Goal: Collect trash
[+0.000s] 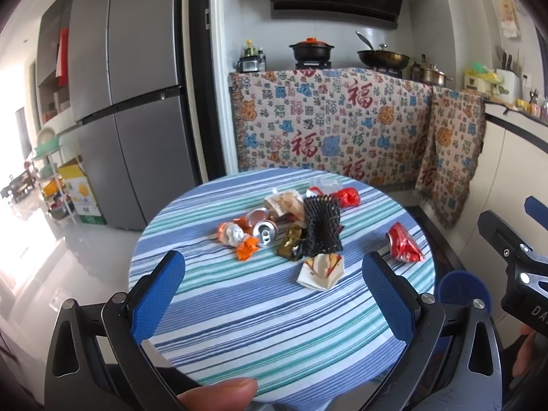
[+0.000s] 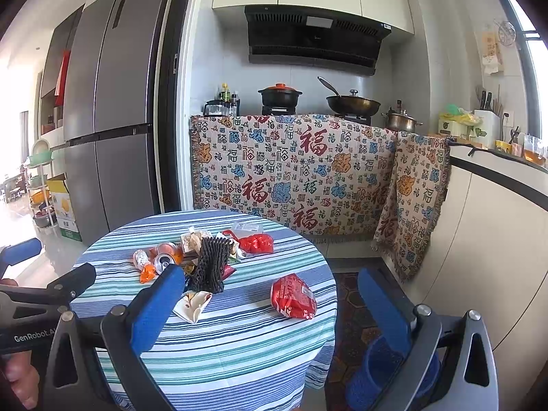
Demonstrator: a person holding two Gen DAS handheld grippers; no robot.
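From the left wrist, the left gripper (image 1: 274, 267) hangs over the near edge of the round striped bench (image 1: 239, 325), its fingers wide apart and empty; beyond lie two crushed cans (image 1: 262, 227), one black foam net (image 1: 322, 226), one folded paper scrap (image 1: 320, 270) and one red packet (image 1: 404, 243) lying apart, with some wrappers half hidden behind the net. From the right wrist, the right gripper (image 2: 270, 294) also has its fingers spread, empty, above the bench's right edge, and a blue bin (image 2: 380, 373) on the floor is partly covered by one finger.
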